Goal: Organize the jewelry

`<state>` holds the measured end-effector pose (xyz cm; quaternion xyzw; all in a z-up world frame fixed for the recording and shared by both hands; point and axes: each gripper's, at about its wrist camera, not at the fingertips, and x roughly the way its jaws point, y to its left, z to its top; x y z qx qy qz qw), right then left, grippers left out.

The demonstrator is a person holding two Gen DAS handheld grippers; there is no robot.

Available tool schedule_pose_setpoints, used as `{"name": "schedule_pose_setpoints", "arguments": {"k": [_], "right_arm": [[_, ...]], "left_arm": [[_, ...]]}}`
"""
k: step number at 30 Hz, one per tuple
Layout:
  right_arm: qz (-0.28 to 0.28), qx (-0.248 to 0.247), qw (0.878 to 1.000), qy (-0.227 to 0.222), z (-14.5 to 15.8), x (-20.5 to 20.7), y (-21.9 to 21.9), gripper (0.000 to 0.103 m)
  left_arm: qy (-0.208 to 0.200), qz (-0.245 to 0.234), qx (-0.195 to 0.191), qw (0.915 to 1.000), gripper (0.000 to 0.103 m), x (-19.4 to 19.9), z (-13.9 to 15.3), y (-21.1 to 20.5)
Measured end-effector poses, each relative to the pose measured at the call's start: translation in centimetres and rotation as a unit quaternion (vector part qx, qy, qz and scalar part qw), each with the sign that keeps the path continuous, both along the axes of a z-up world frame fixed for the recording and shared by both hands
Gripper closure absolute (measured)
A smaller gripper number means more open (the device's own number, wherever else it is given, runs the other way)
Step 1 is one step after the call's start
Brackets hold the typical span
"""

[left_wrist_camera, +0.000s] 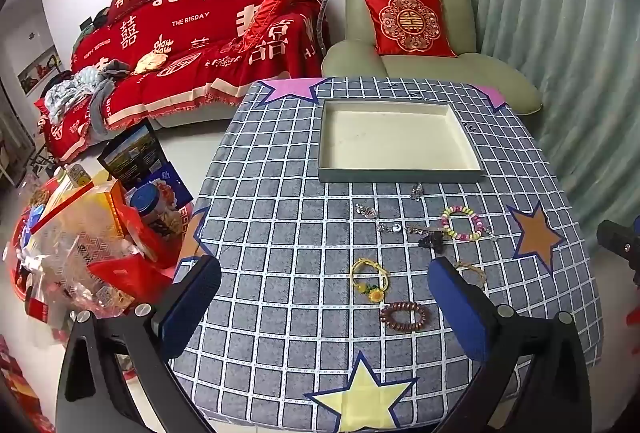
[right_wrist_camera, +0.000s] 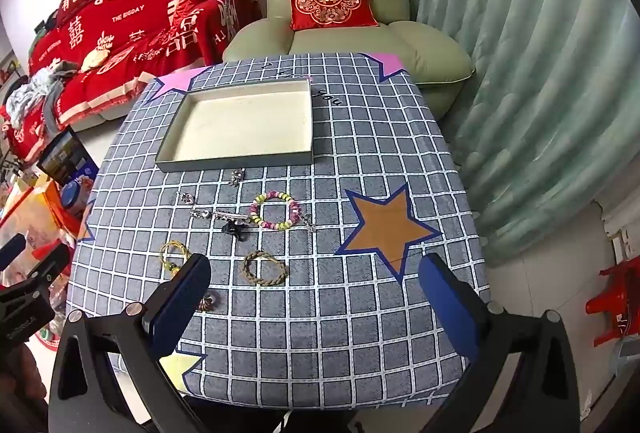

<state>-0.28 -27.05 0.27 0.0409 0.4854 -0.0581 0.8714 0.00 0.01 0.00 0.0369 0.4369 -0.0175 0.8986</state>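
Left wrist view: the left hand-held gripper (left_wrist_camera: 324,301) hangs above the near half of the desk (left_wrist_camera: 280,233), tilted downward, its blue-padded jaws spread to full width with nothing between the pads. The desk carries a grey checked cloth with coloured star patches. A shallow open box (left_wrist_camera: 400,175) with a cream interior sits at the far centre and holds nothing.

The jewelry lies loose on the cloth, all of it on the near side of the box:
- a pastel bead bracelet (left_wrist_camera: 464,223), toward the right;
- small silver pieces (left_wrist_camera: 366,211) and a silver clip (left_wrist_camera: 424,229), left of the bead bracelet;
- a dark hair clip (left_wrist_camera: 432,243), just in front of the silver clip;
- a yellow cord bracelet (left_wrist_camera: 370,279) with a sunflower charm;
- a brown bead bracelet (left_wrist_camera: 404,316), nearest the camera;
- a braided rope bracelet (left_wrist_camera: 472,269), partly hidden behind the right finger.

Right wrist view: the right hand-held gripper (right_wrist_camera: 316,297) also hangs over the near desk edge, jaws fully apart and empty. The braided rope bracelet (right_wrist_camera: 265,269) lies between the finger lines, clear of both pads. The brown bead bracelet (right_wrist_camera: 208,301) is partly covered by the left finger.
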Motion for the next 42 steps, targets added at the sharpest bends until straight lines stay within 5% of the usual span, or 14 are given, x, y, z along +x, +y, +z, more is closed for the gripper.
{"name": "schedule_pose_setpoints", "arguments": {"k": [42], "right_arm": [[0.001,0.000,1.000,0.000,-0.14,-0.04,0.08,0.000]], "left_arm": [[0.002,0.001,-0.004,1.0000,0.000,-0.02,0.01,0.16]]}}
